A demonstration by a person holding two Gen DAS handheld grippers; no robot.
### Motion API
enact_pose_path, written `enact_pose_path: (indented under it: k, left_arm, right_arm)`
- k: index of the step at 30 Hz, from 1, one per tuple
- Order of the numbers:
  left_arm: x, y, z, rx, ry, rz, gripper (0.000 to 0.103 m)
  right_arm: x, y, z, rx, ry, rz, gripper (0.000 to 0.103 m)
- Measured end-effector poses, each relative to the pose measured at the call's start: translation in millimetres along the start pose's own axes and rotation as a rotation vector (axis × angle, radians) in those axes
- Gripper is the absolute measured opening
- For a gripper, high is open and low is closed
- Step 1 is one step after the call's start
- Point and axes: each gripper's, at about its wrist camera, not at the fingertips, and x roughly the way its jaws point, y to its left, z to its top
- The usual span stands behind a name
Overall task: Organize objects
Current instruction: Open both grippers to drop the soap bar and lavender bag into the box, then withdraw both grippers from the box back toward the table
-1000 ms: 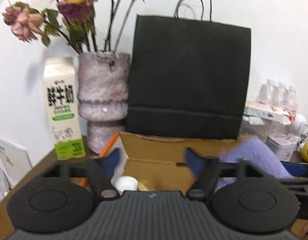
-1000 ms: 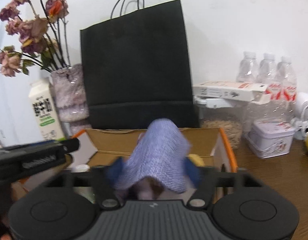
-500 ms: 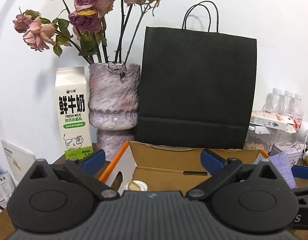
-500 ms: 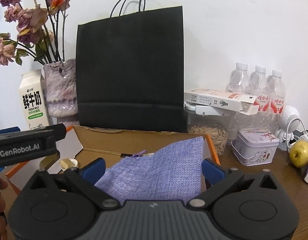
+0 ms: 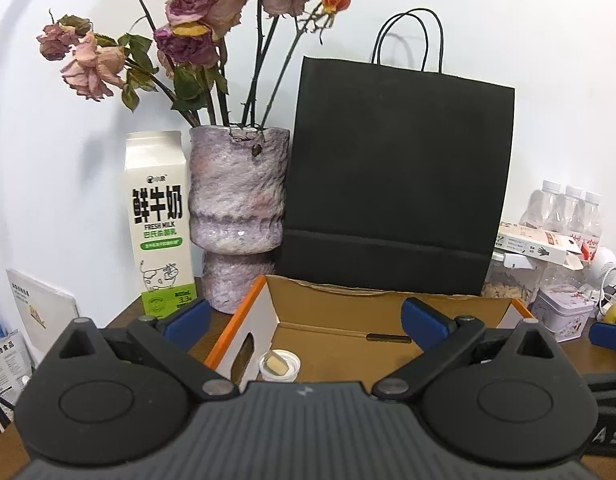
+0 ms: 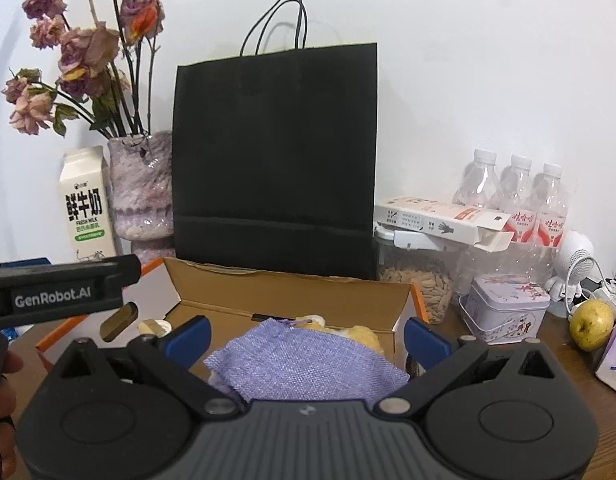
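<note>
Cardboard box [image 6: 402, 312], lower centre: holds lilac woven pouch [image 6: 303, 364], yellowish items behind it, small white cup [image 5: 279, 365] at its left | pouch lies flat, cord at top | left gripper [image 5: 303, 322] spread, empty | right gripper [image 6: 305, 336] spread, over pouch

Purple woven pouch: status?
Both grippers open: left gripper, right gripper. Purple woven pouch lies released in orange-edged cardboard box. Nothing obstructing.

Brown wooden table [image 6: 564, 344], cardboard box [image 6: 291, 292], black paper bag [image 6: 275, 160], vase [image 5: 237, 216], milk carton [image 5: 157, 220], tin [image 6: 504, 308]
</note>
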Motion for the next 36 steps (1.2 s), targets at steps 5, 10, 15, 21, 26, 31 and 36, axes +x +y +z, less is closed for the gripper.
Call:
enact_pose_path:
  k: [5, 10, 15, 21, 26, 31, 36]
  left_arm:
    - [-19, 9, 3, -0.008, -0.008, 0.0, 0.103]
    - [-40, 14, 4, -0.006, -0.009, -0.004, 0.103]
    - [-65, 18, 0, 0.002, -0.009, -0.029, 0.103]
    - [-99, 24, -7, 0.017, -0.026, -0.042, 0.103]
    - [-124, 27, -11, 0.024, -0.033, -0.049, 0.103]
    - [-147, 30, -18, 0.032, -0.033, -0.064, 0.103]
    - [-169, 31, -25, 0.046, -0.026, -0.076, 0.103]
  right_arm:
    - [-19, -4, 4, 0.006, -0.019, 0.004, 0.103]
    - [-41, -6, 5, 0.004, -0.042, 0.01, 0.103]
    - [-65, -4, 0, -0.013, -0.058, 0.006, 0.103]
    - [-96, -3, -10, -0.02, -0.07, 0.006, 0.103]
    - [-121, -6, -17, -0.011, -0.079, 0.001, 0.103]
    - [-145, -7, -24, 0.024, -0.074, 0.022, 0.103]
    - [-169, -4, -35, 0.025, -0.07, 0.053, 0.103]
